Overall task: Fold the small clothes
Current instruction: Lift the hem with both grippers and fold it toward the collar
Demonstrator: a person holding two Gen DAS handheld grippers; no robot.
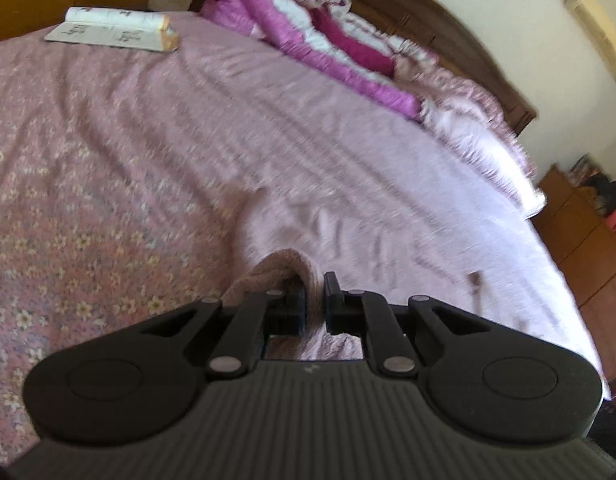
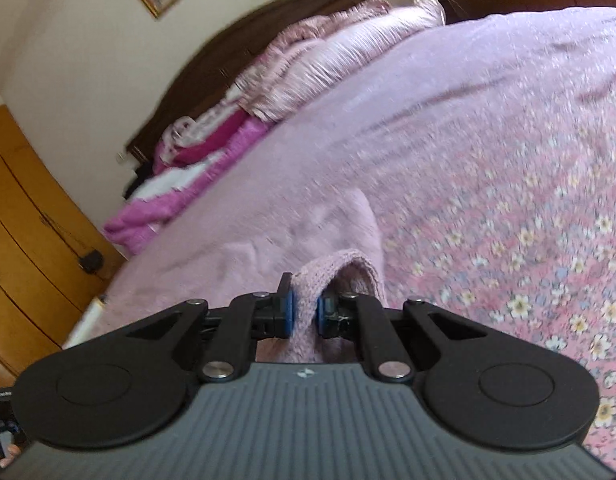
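We are pinching knit garment (image 1: 286, 266) edge in left tool (image 1: 315, 300), right tool (image 2: 306, 306) gripping another edge; bed (image 1: 148, 140) lying wide open ahead, book (image 1: 116, 30) sitting far corner.

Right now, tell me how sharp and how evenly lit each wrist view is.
Left wrist view: the bedsheet is streaked with motion blur, its right side washed out by glare; the left gripper, jaws shut on the knit garment, stays crisp. Right wrist view: similar smear over the bed, the headboard bowed by the fisheye; the right gripper is sharp.
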